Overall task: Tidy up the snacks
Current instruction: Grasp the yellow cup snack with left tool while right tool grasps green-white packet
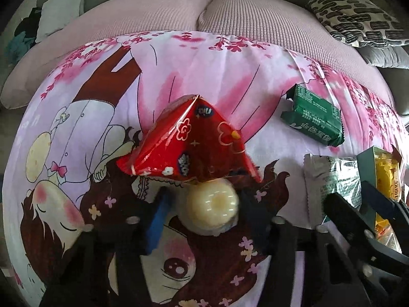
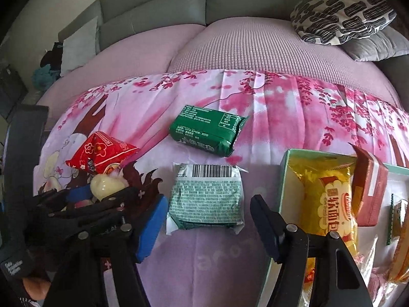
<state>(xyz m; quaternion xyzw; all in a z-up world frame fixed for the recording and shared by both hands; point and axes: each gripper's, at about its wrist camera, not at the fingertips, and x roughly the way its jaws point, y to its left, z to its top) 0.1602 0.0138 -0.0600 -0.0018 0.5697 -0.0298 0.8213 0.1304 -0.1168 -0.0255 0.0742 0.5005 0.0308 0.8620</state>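
A: Left gripper [image 1: 204, 204] status?
B: Clamped on the jelly cup [image 1: 212, 206]; blue pads against both sides of the pale cup, red foil lid [image 1: 189, 143] peeled up and tented above it. Cup resting low on the cartoon-print sheet [image 1: 102, 117], left of the silver-green packet [image 2: 205, 199].

A: Right gripper [image 2: 207, 220]?
B: Released. Jaws spread either side of the silver-green packet, pads short of its edges, no contact seen. Packet flat on the sheet, barcode end away from the camera.

A: Other snacks relative to that packet?
B: Dark green packet [image 2: 208, 133] just beyond it, apart. Mint-green box [image 2: 283, 179] immediately right, holding a yellow cake wrapper [image 2: 329, 202] and a red-brown carton [image 2: 368, 192] leaning tilted. More wrappers at far right edge, too cropped to identify.

A: Background?
B: Pink cushions [image 2: 230, 48] behind the sheet, patterned pillow [image 2: 340, 15] upper right.
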